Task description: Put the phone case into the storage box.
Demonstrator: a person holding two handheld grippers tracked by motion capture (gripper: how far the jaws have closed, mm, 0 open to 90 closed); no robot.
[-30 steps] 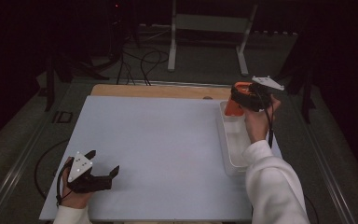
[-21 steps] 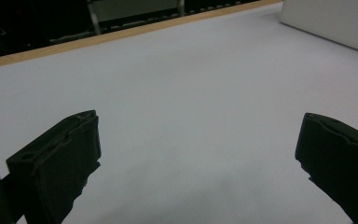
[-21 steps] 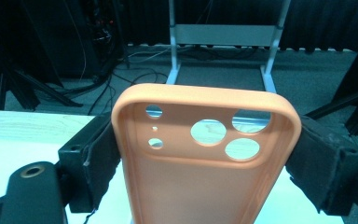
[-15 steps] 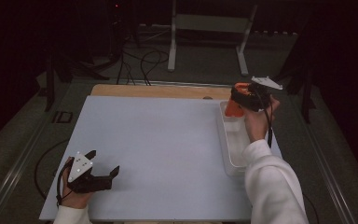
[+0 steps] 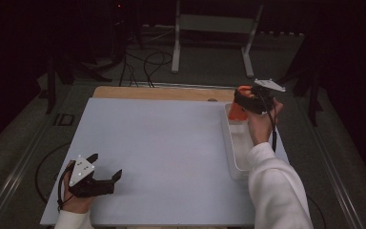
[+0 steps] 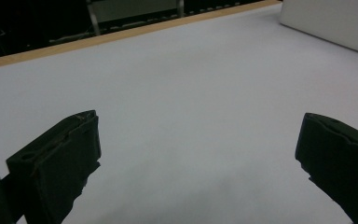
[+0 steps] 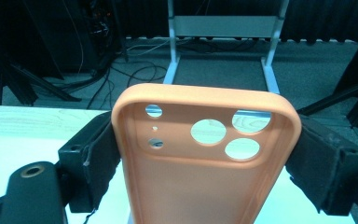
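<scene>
Lower left of the high view, the left gripper (image 5: 106, 172) sits low over the near left corner of the table (image 5: 162, 143), jaws spread wide and pointing right. Over at right of centre, a bin (image 5: 236, 152) lies along the table's right edge. Above its far end, upper right of the frame, the right gripper (image 5: 240, 100) holds a phone case (image 5: 237, 110), one jaw on each side edge. In the right gripper view the case (image 7: 205, 158) stands upright mid-frame, a stand (image 7: 223, 46) behind it on the floor.

orange phone case (image 7: 205, 163) | camera cutouts up | upright | clamped in right tool (image 7: 205, 154) above tray's (image 5: 231, 157) far end
</scene>
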